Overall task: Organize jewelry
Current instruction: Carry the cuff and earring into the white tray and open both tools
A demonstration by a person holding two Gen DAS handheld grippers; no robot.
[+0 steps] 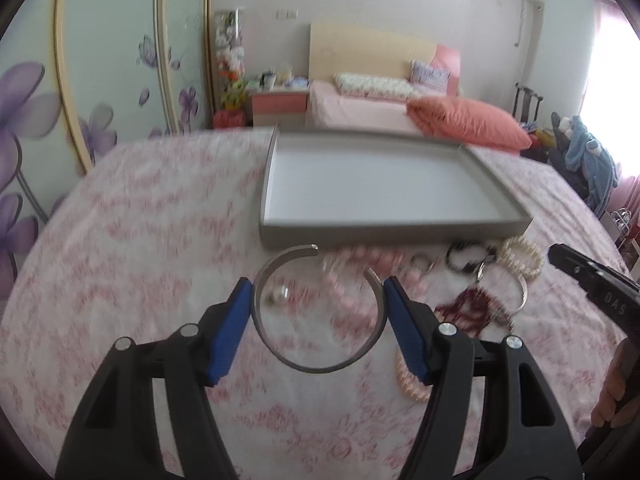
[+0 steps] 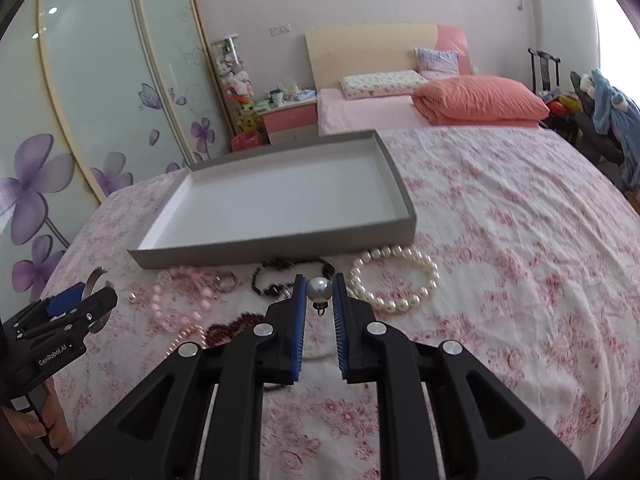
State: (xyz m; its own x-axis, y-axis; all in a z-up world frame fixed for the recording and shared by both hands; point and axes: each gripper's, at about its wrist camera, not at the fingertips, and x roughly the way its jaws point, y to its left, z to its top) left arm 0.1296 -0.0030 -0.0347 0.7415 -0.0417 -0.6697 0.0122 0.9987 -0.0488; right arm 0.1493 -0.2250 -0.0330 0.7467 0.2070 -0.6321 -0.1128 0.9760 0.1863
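My left gripper (image 1: 318, 292) is shut on a silver open cuff bangle (image 1: 320, 366), held above the floral cloth in front of the grey tray (image 1: 348, 236). My right gripper (image 2: 319, 280) is shut on a large pearl pendant (image 2: 319, 289) with a small ring below it, in front of the tray (image 2: 280, 246). On the cloth lie a white pearl bracelet (image 2: 394, 280), a pink bead bracelet (image 2: 182, 300), a black bead bracelet (image 2: 280, 276), a dark red bead string (image 2: 232, 326) and a loose pearl (image 1: 280, 294). The tray holds nothing.
The left gripper (image 2: 76, 312) shows at the left of the right wrist view, the right gripper (image 1: 588, 276) at the right of the left wrist view. A silver bangle (image 1: 516, 292) lies near the red beads. A bed (image 2: 400, 108) and nightstand (image 2: 286, 120) stand behind.
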